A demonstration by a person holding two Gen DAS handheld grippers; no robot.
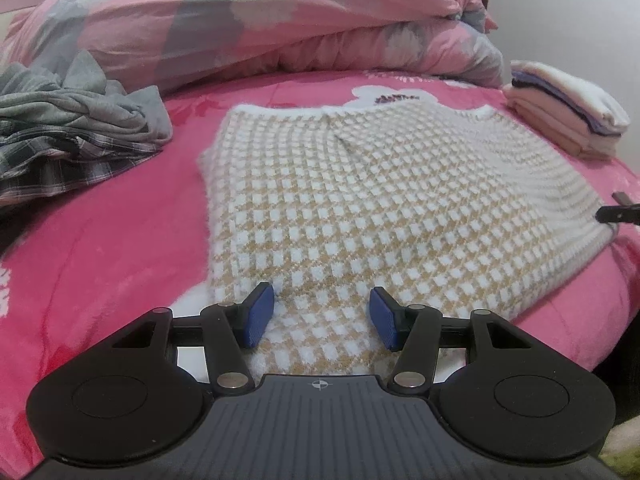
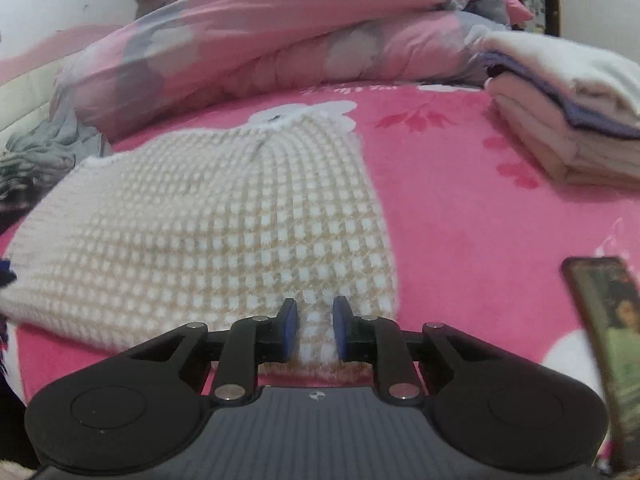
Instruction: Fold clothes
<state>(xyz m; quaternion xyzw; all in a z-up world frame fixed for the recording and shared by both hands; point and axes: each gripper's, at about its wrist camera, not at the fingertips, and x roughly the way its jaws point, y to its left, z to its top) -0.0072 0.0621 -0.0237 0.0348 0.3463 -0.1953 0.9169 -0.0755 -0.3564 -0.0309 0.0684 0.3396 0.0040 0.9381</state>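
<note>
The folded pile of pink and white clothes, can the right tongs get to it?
Probably yes. The folded pile of pink and white clothes sits ahead and to the right of the right tongs, with only bare pink blanket between. But the tongs sit around the checked sweater's hem.

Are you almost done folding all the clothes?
Not yet. A folded stack already sits on the pink bed. The checked sweater lies spread flat: the left gripper is open over its near edge, and the right gripper has narrowed around that edge. A crumpled grey pile is left to fold.
</note>
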